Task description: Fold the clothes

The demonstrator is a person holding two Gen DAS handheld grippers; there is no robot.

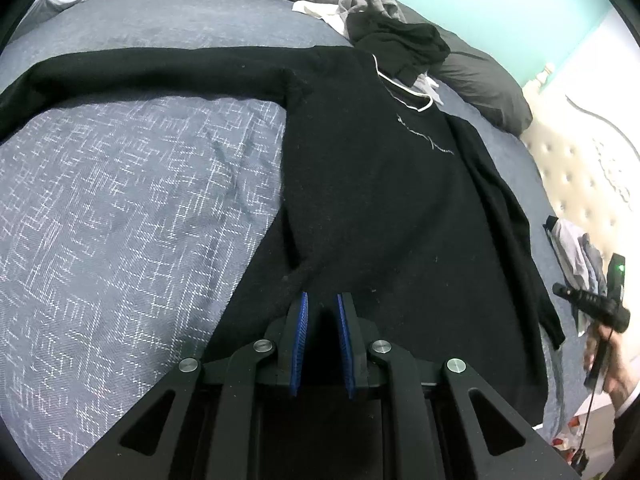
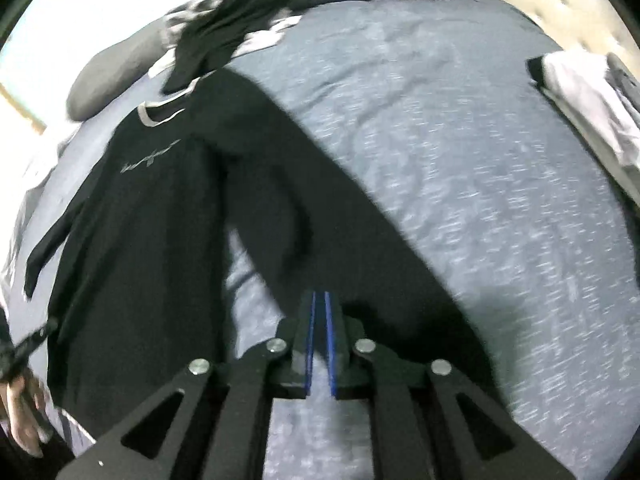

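Black sweater (image 1: 400, 200) spread flat on blue-grey bed (image 1: 120, 200), left tool (image 1: 322, 300) pinching its hem, right tool (image 2: 320, 296) nearly pressed together at the sleeve edge, grip unclear.

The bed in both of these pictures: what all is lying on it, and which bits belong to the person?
black sweater: one, black with a white neck trim and pale script on the chest, spread flat on the bed.
bedspread: one, grey-blue with a white woven pattern, covering the bed.
pillows: at least two, dark grey, along the head of the bed.
clothes heap: one pile, black, grey and white, beyond the sweater's collar.
folded stack: one, pale fabrics, at the bed's far edge.
headboard: one, cream, tufted.
left gripper: black with blue pads, nearly closed, tips at the sweater's hem.
right gripper: black with blue pads, nearly closed, at a sleeve; picture blurred.
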